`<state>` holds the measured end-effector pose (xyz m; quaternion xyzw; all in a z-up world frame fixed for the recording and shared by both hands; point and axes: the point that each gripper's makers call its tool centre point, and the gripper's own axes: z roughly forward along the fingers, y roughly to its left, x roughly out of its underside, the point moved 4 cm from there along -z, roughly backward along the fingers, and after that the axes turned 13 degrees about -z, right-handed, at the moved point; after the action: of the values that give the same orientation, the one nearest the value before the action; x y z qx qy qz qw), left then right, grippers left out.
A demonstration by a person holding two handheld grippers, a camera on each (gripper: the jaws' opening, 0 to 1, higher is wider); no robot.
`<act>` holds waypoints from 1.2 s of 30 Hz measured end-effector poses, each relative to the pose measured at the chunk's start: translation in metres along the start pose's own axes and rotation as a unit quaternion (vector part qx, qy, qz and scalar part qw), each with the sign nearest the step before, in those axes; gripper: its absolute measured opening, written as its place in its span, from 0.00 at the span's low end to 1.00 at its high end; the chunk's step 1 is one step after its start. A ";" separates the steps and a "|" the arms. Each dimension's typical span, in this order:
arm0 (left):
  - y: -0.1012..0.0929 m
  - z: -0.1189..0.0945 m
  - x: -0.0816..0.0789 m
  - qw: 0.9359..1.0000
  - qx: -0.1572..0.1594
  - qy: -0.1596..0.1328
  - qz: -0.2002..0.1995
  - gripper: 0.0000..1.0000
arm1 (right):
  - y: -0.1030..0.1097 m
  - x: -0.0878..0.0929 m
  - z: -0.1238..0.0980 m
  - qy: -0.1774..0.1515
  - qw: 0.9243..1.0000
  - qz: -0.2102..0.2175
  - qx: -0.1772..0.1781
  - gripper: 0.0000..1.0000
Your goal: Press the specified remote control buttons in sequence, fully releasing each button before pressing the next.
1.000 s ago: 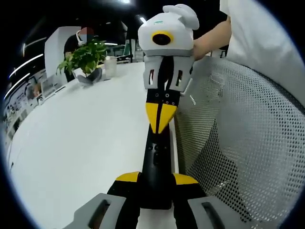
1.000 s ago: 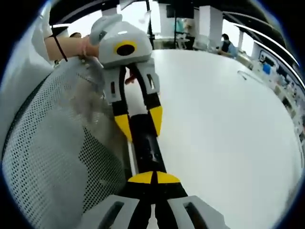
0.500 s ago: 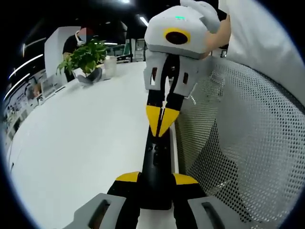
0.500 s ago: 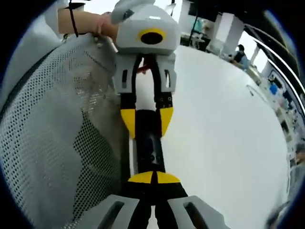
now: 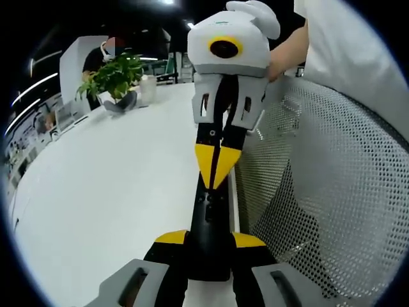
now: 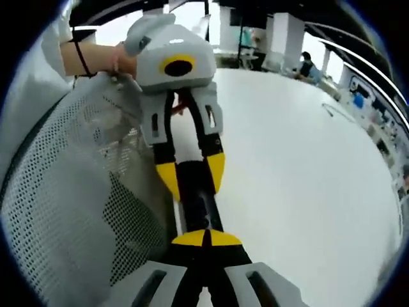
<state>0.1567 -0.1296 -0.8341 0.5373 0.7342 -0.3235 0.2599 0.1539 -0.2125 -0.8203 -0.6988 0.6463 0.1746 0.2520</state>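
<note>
Left gripper view: your left gripper (image 5: 209, 246) clamps the remote (image 5: 211, 217); your clenched right gripper (image 5: 216, 180) touches its buttons.

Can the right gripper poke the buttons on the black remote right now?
Probably yes. The right gripper has its shut tips right over the remote, which the left gripper clamps at its end, and nothing sits between them.
</note>
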 end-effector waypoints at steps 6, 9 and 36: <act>0.000 0.000 0.000 1.000 0.001 0.000 0.000 0.24 | 0.000 0.000 0.001 0.018 0.999 -0.033 0.004 0.00; 0.000 0.000 0.000 1.000 0.001 0.000 0.000 0.24 | -0.001 0.000 0.001 0.020 0.999 -0.034 0.006 0.00; 0.000 0.000 0.000 1.000 0.003 0.003 -0.002 0.24 | 0.013 -0.012 0.007 0.016 0.998 -0.058 -0.017 0.00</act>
<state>0.1564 -0.1296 -0.8341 0.5373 0.7353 -0.3244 0.2557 0.1400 -0.1994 -0.8208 -0.7417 0.6057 0.1595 0.2398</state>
